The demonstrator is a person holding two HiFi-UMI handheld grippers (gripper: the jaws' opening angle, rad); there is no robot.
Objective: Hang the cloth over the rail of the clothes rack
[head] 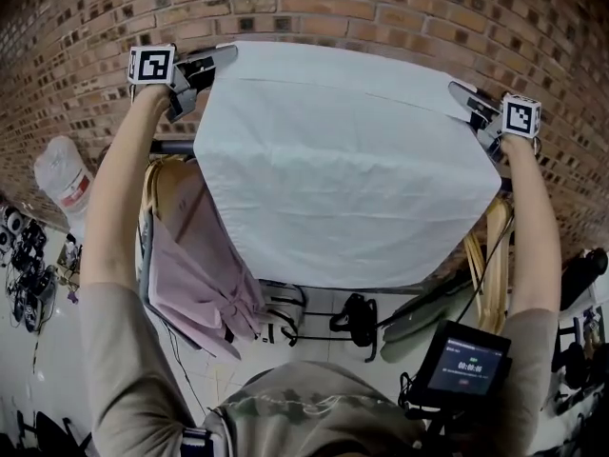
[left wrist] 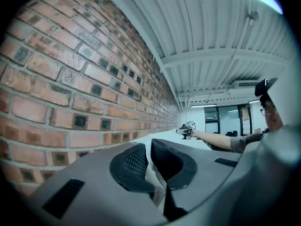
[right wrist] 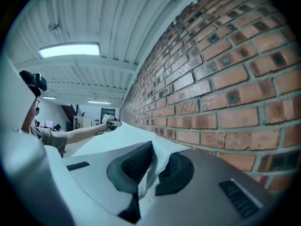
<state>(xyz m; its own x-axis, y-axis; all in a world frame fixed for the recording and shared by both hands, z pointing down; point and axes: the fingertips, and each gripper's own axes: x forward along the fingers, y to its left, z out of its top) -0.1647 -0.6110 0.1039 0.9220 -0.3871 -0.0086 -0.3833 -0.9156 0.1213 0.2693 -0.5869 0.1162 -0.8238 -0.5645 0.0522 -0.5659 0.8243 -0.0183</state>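
Note:
A pale blue-white cloth point(head: 343, 165) is stretched out flat, held up high in front of the brick wall. My left gripper point(head: 224, 57) is shut on its far left corner, and my right gripper point(head: 457, 90) is shut on its far right corner. In the left gripper view the cloth point(left wrist: 153, 175) is pinched between the dark pads, and the cloth point(right wrist: 150, 171) shows the same way in the right gripper view. The dark rail point(head: 171, 147) of the clothes rack runs below the cloth, mostly hidden by it.
A pink garment point(head: 195, 265) hangs on the rack at the left, with wooden hangers point(head: 490, 255) at the right. A brick wall point(head: 381, 17) stands close behind. A white bag point(head: 62, 179) lies at the left, and a small screen point(head: 466, 362) sits low at the right.

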